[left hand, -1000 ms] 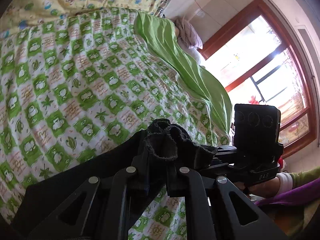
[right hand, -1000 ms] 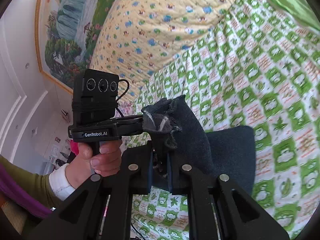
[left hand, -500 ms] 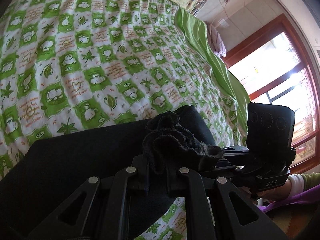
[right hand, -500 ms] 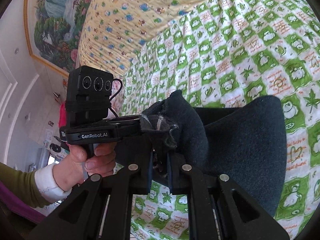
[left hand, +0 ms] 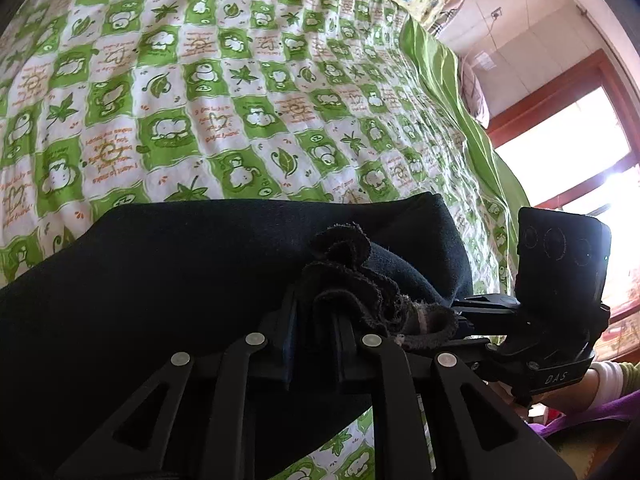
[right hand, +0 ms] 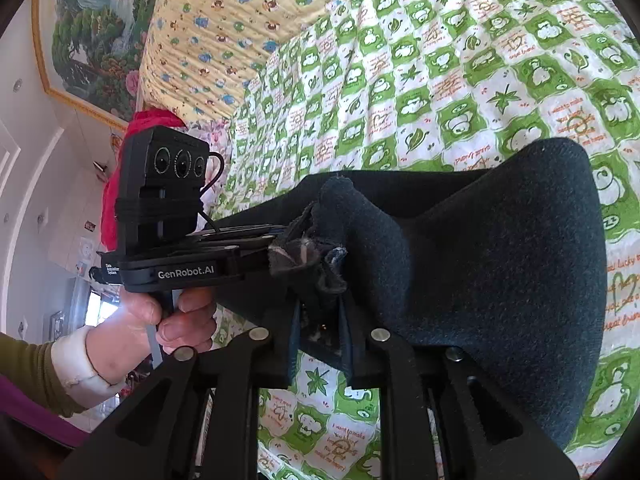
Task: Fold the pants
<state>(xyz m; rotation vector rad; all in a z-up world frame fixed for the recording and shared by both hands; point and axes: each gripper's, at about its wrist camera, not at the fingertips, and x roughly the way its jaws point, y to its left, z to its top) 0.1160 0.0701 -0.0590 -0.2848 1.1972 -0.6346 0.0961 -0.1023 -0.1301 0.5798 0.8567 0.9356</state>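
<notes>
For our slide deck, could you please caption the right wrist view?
Right gripper and left gripper bring the dark pants' bunched edge down onto the green checked quilt, jaws just opening.

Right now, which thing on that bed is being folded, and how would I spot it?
Start at the bed's green-and-white checked quilt, printed with leaves and cartoon animals. On its near part lie the dark pants, bunched hem by the two black tools. They are the only plain, dark navy fabric against all that bright pattern.

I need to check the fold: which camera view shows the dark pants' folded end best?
The right wrist view: the pants spread wide over the green checked quilt, rounded end fully outlined. The left wrist view shows the pants too, but mostly as a dark mass cut off by the frame's lower left.
</notes>
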